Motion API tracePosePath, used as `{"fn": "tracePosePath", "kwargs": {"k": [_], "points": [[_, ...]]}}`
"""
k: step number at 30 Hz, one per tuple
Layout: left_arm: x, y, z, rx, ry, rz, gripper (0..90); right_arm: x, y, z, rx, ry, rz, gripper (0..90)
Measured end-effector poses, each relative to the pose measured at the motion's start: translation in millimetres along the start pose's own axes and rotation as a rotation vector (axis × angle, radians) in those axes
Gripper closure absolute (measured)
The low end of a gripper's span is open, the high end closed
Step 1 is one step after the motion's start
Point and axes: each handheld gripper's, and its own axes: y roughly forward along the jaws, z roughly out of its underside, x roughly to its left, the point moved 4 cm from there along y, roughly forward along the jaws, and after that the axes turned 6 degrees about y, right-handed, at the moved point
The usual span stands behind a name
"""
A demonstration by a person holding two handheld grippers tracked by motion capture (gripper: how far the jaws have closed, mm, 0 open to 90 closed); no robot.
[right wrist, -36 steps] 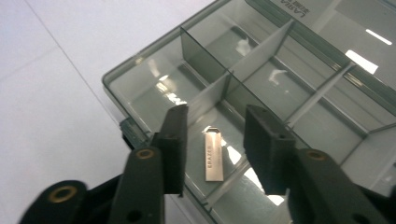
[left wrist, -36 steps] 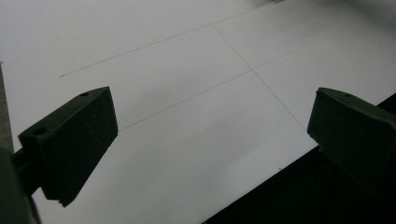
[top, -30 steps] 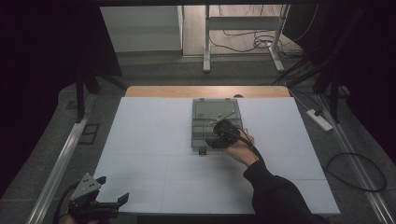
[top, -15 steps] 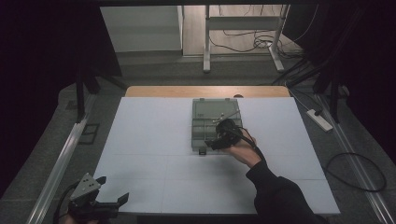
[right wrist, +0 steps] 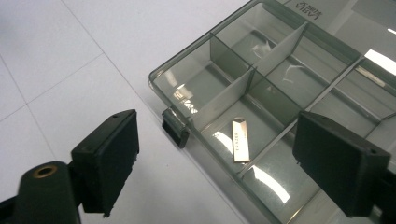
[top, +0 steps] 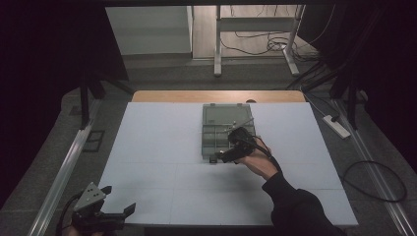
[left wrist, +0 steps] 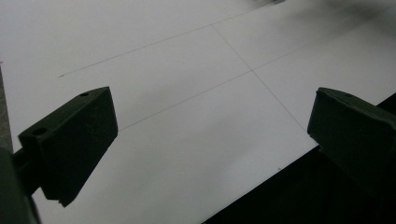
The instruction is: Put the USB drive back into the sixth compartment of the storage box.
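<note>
both grippers' jaws gape empty: right gripper at the compartment box's near edge, left gripper at the table's near-left corner.

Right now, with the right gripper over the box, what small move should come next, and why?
Probably lift the right gripper clear of the compartment box. Its fingers have just been opening and nothing is between them, while the small metal strip already lies flat in a near compartment. The left gripper hangs open at the table's near edge.
</note>
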Motion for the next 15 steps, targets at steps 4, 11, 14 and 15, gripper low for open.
{"fn": "tracePosePath", "kwargs": {"k": [4,11,14,15], "points": [[0.0,0.0,0.0,0.000,-0.001,0.001,1.7,1.5,-0.7,2.1,0.009,0.002,-0.006,10.9],[-0.1,0.0,-0.1,0.001,0.000,-0.001,1.7,3.5,-8.3,7.9,0.000,-0.005,-0.036,7.0],[0.0,0.0,-0.1,0.001,-0.001,-0.002,1.7,3.7,-11.2,10.3,-0.005,0.000,-0.039,6.1],[0.0,0.0,-0.1,0.000,-0.001,-0.002,1.7,3.8,-11.5,10.7,-0.005,0.001,-0.040,5.8]]}}
